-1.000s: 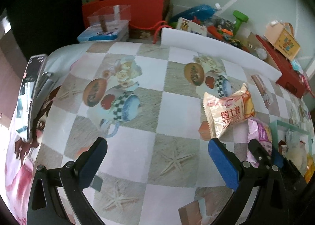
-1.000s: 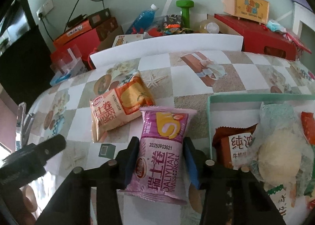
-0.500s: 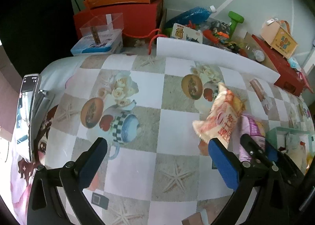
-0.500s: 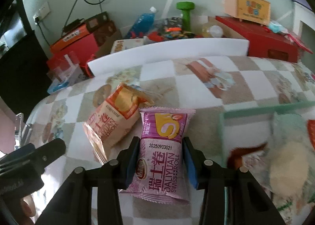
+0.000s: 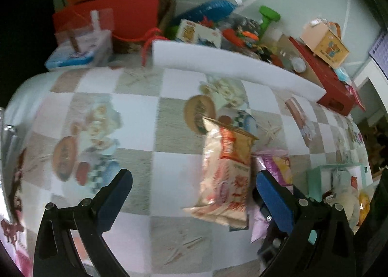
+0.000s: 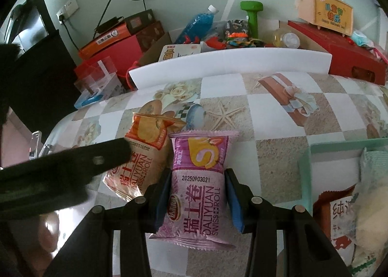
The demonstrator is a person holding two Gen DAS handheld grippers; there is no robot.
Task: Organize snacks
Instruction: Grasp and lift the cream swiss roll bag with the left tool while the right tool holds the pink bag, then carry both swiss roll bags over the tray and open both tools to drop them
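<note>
A: Two snack packets are sitting side by side on the tabletop (image 6: 278, 155); the left tool (image 5: 191, 194) is hanging spread beside the orange packet (image 5: 225, 177).

B: The right tool (image 6: 197, 194) is pinching the purple packet (image 6: 197, 180); next it probably goes into the green tray (image 6: 306, 175).

I read "DALIYUAN SWISS ROLL" and "20250903G21" on the purple snack packet (image 6: 197, 189). The orange packet (image 6: 140, 163) beside it bore "DALIYUAN" and "ROLL" too.
</note>
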